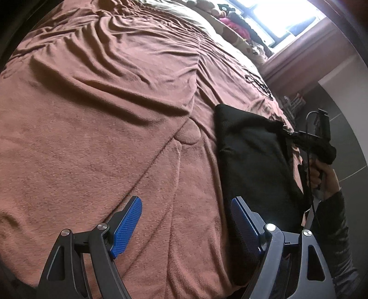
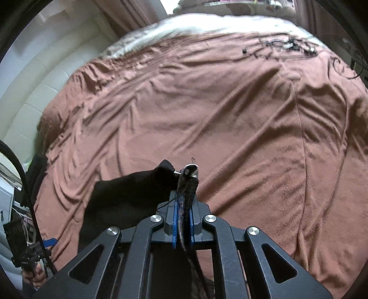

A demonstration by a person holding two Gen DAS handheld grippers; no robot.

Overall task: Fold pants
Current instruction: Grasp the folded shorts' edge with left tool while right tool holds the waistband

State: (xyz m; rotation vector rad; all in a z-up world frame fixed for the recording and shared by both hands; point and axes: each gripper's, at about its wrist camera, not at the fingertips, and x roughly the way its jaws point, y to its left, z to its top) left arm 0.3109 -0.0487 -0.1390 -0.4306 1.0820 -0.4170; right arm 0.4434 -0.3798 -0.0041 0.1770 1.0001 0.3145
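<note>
Right wrist view shows your right gripper (image 2: 183, 202) clamped tight on a folded edge of the black fabric pants (image 2: 128, 195), its blue pads pressed against the cloth. Your left gripper (image 1: 186, 220) gapes wide with nothing between its blue fingers (image 1: 127, 226). Just beyond, the pants lie along the near right side of the wrinkled brown blanket (image 1: 103, 115). Farther off sits a bright window (image 1: 283, 16).

Lower end of the black pants (image 1: 255, 161) is hidden behind the left gripper's (image 1: 186, 220) right finger and cut by the frame edge. Items on the windowsill (image 1: 232, 20) are too blurred to identify.
</note>
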